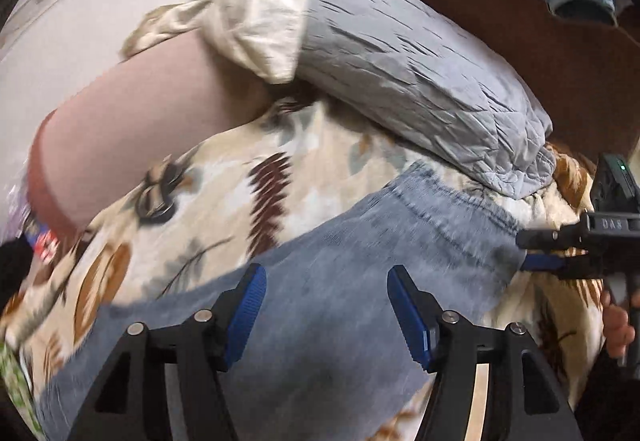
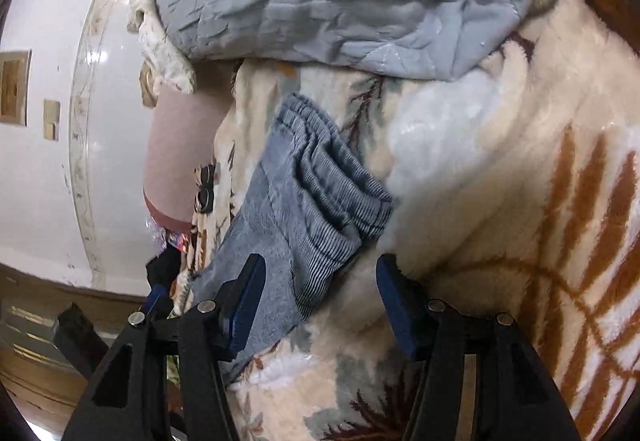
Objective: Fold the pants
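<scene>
Both tools gape: left tool (image 1: 326, 311) over pants (image 1: 340, 281); right tool (image 2: 320, 305) seemingly beside the waistband.

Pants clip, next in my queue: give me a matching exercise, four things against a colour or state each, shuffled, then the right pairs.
Things:
1. pants
2. quilt
3. blanket
4. left tongs

Colour or state:
A. plain pale grey, crinkled
B. open, holding nothing
C. cream fleece with brown leaf print
D. blue-grey, ribbed waistband bunched

Pairs: 1-D, 2-A, 3-C, 4-B
</scene>
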`<action>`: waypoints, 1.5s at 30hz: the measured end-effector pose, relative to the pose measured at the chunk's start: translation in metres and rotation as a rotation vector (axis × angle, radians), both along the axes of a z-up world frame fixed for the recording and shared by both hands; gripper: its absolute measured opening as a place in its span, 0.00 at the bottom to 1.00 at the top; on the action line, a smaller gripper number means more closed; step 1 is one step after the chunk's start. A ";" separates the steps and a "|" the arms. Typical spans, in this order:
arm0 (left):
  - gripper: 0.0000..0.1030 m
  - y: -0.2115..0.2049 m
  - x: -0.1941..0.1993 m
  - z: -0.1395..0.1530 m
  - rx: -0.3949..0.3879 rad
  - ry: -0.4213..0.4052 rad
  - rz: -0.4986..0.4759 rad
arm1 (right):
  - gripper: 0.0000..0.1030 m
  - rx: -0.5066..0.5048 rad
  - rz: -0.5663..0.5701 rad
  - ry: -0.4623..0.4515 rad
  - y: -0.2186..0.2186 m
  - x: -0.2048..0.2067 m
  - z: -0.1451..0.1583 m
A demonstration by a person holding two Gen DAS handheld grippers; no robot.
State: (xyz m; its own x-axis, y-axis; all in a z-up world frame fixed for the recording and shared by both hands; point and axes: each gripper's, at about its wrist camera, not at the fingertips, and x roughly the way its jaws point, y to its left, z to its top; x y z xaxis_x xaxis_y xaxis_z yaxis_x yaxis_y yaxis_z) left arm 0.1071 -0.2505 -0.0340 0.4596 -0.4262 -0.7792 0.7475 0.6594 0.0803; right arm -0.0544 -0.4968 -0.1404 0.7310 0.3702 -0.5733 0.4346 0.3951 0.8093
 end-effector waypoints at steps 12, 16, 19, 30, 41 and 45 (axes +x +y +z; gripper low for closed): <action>0.64 -0.117 0.034 -0.030 0.096 0.076 -0.311 | 0.57 0.136 0.003 -0.059 -0.020 -0.001 -0.016; 0.63 -0.147 0.041 -0.040 0.110 0.094 -0.410 | 0.57 0.166 0.023 -0.073 -0.022 -0.002 -0.019; 0.55 -0.164 0.049 -0.049 0.131 0.122 -0.458 | 0.57 0.181 0.026 -0.080 -0.023 -0.005 -0.020; 0.47 -0.199 0.065 -0.081 0.179 0.209 -0.561 | 0.57 0.265 -0.017 -0.119 -0.030 -0.013 -0.026; 0.33 -0.217 0.078 -0.095 0.196 0.248 -0.600 | 0.57 0.256 -0.015 -0.113 -0.029 -0.011 -0.024; 0.23 -0.212 0.064 -0.096 0.196 0.215 -0.618 | 0.57 0.265 -0.019 -0.114 -0.029 -0.009 -0.024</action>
State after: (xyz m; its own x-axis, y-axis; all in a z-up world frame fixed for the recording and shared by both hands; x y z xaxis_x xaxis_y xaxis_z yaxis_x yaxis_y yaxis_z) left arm 0.1707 -0.4629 -0.1300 0.0034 -0.4025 -0.9154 0.9948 0.0948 -0.0380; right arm -0.0634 -0.5257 -0.1647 0.7936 0.4816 -0.3719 0.3402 0.1557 0.9274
